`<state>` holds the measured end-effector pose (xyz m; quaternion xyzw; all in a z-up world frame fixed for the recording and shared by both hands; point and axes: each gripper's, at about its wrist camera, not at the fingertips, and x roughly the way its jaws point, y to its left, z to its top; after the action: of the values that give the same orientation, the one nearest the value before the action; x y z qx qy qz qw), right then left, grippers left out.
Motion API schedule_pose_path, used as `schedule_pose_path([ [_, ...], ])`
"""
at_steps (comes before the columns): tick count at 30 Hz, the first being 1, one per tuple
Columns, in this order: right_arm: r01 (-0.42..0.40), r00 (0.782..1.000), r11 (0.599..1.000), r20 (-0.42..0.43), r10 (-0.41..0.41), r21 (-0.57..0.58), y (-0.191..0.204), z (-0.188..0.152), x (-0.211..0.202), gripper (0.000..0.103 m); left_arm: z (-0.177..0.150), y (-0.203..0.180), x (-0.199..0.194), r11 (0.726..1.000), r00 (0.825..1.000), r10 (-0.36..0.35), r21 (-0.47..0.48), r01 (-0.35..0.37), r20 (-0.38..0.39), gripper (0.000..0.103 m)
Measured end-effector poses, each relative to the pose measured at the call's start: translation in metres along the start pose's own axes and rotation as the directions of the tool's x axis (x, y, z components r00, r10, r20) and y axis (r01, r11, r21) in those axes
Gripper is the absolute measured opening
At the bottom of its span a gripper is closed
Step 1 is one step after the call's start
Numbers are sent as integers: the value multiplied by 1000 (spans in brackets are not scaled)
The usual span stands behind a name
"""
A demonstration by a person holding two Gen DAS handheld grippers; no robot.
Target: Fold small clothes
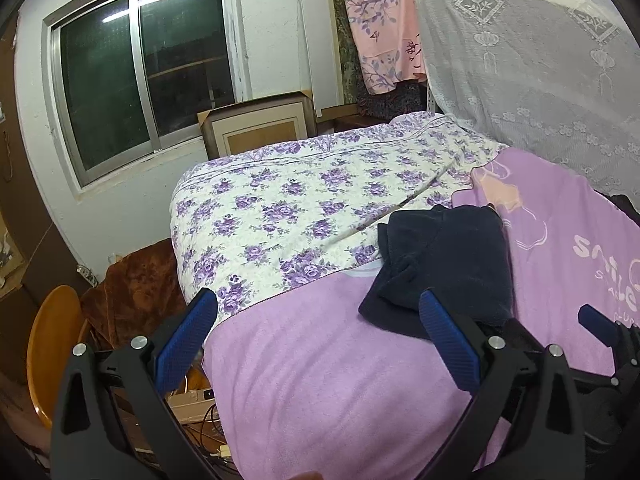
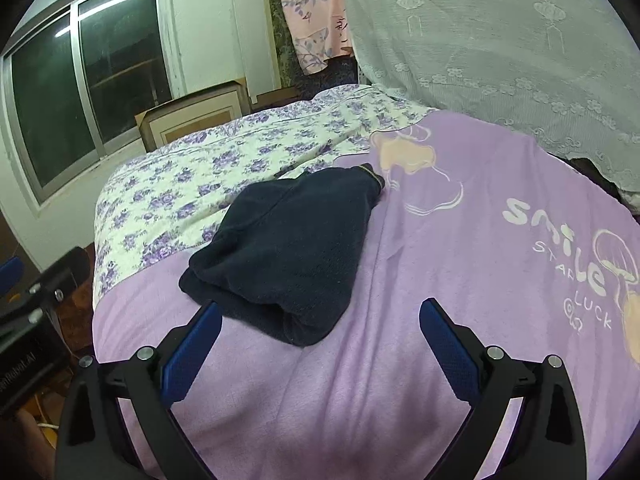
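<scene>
— Where's the garment?
— The folded navy garment [image 2: 288,248] lies on the lilac blanket [image 2: 460,260], near the bed's front edge, bare blanket around it.
— Tools?
— Left tool [image 1: 318,330] and right tool [image 2: 320,334] gape wide, empty.
— Writing?
— "Smile", "LUCK".

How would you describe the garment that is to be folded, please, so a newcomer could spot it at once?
Start at the bed, where a purple towel printed "smile" lies beside a flowered quilt. The dark sweater sits on the towel's left edge, partly over the quilt. It is the only dark navy, plain, bundled thing among pale printed fabrics.
</scene>
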<state>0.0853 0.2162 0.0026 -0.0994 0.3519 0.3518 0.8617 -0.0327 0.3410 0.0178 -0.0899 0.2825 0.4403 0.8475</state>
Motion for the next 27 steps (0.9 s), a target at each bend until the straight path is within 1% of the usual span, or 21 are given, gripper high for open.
schedule_pose_path([
  [9, -16, 1000, 1000, 24, 16, -3, -3, 4, -12, 100, 2, -3, -6, 1000, 1000, -7, -5, 7, -2, 99],
  [27, -28, 999, 999, 37, 28, -21, 2, 5, -19, 100, 3, -8, -12, 1000, 1000, -26, -8, 26, -2, 99],
])
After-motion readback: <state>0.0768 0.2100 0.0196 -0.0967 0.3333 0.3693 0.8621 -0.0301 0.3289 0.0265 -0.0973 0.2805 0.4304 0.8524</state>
